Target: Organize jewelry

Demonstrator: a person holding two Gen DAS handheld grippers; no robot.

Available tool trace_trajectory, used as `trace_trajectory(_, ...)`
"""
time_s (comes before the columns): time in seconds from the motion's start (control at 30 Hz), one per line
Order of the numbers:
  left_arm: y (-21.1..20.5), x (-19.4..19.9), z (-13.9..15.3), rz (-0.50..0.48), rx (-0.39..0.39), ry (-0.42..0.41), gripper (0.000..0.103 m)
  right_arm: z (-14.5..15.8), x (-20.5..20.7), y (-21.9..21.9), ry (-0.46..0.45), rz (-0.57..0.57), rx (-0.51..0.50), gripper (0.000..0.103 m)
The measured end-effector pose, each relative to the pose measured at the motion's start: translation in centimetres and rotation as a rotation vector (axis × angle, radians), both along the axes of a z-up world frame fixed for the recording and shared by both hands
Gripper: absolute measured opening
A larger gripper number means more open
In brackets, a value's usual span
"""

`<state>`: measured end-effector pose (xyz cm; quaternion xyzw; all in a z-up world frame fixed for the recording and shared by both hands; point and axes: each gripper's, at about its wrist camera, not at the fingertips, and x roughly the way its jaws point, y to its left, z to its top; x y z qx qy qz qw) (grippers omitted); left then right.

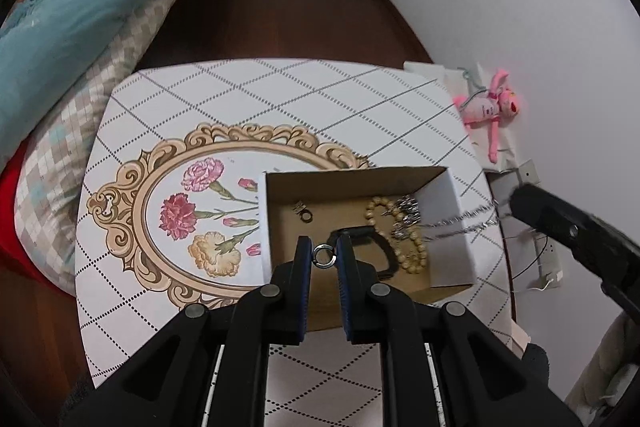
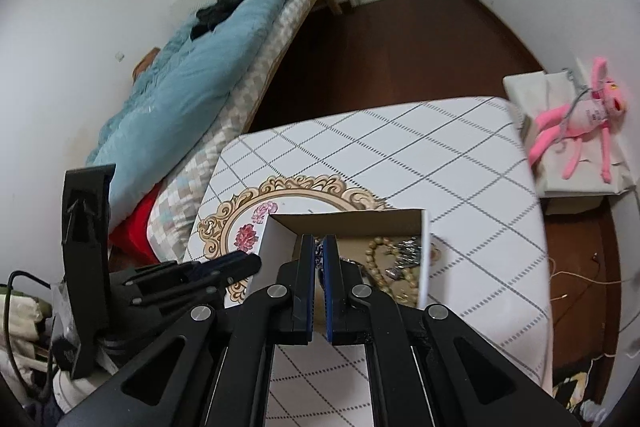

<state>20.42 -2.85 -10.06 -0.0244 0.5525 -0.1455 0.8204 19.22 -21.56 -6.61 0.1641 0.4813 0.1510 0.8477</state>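
An open cardboard box [image 1: 448, 223] stands on the table [image 1: 280, 99]. In it lie a wooden bead bracelet [image 1: 412, 259], a dark ring [image 1: 305, 214], a black band [image 1: 376, 239] and a silver piece [image 1: 406, 215]. My left gripper [image 1: 324, 254] is shut on a silver ring [image 1: 324, 254] above the box. My right gripper [image 2: 319, 255] is shut on a silver chain [image 1: 460, 223], which runs from the box over its right wall. The box [image 2: 424, 259] and beads [image 2: 376, 259] show in the right wrist view too.
The table has a floral print with a gold frame [image 1: 160, 211]. A bed with a blue blanket [image 1: 80, 11] lies to the left. A pink plush toy [image 1: 492, 107] lies on a white box at the right by the wall.
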Motion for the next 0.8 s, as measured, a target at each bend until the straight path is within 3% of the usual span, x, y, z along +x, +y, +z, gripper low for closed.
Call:
trace_trajectory(0.13,0.3,0.4,-0.8,0.024,0.025,0.041,0.012,-1.2,2.4,1.6,0.039,0.047,-0.018,0.004)
trace_trajectory(0.2,0.6,0.7,-1.1,0.042,0.038,0.056,0.02,-1.7,3.4,2.1,0.057,0.061,-0.019,0.004)
trace_trajectory(0.27,1.2,0.8,-1.2,0.065,0.035,0.06,0.047,-2.1,4.4,2.4,0.083,0.075,-0.027,0.004)
trace_trajectory(0.33,1.8,0.8,-1.1,0.09,0.042,0.044,0.065,-2.6,5.2,2.6,0.108,0.072,-0.033,0.005)
trace_trajectory(0.5,2.9,1.1,-0.9,0.13,0.07,0.031,0.072,-3.7,6.3,2.2,0.168,0.058,-0.034,0.007)
trace_trajectory(0.57,3.3,1.0,-0.8,0.145,0.083,0.02,0.094,-3.7,6.3,1.9,0.169,0.048,-0.041,0.011)
trace_trajectory(0.67,3.6,0.7,-0.6,0.158,0.105,-0.007,0.096,-3.7,5.6,1.1,0.163,0.026,-0.077,0.029)
trace_trajectory(0.8,3.2,-0.3,-0.6,0.165,0.156,-0.066,0.103,-4.1,3.8,0.4,0.143,-0.018,-0.23,0.076)
